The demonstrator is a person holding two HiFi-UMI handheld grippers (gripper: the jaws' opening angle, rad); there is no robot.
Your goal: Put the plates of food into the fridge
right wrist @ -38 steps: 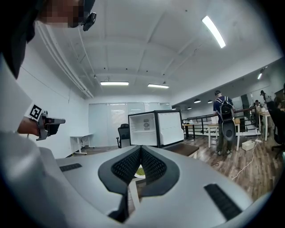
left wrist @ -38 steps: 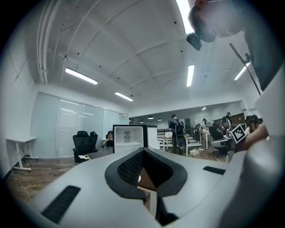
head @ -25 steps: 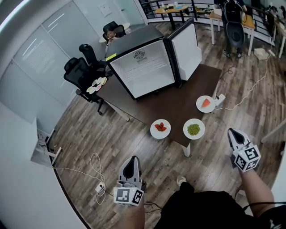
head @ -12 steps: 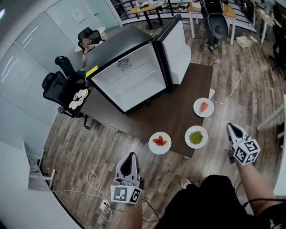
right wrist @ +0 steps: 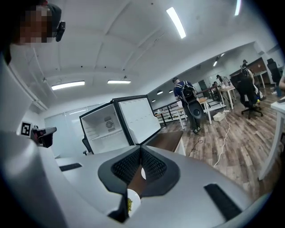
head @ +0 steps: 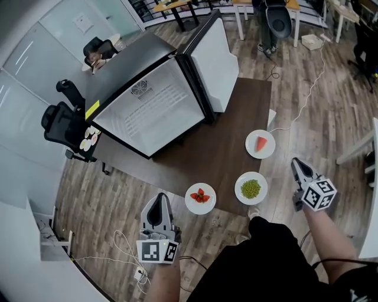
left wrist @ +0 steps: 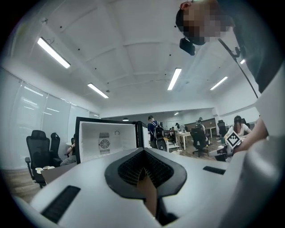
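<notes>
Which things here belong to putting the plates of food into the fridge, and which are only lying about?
For the job: open fridge; plate of strawberries; plate of green food; plate of watermelon; dark table under them.
Only lying about: black office chair; wooden desk at the back.

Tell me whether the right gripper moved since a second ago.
Yes: the right gripper has advanced from level with the plate of green food to beyond it.
</notes>
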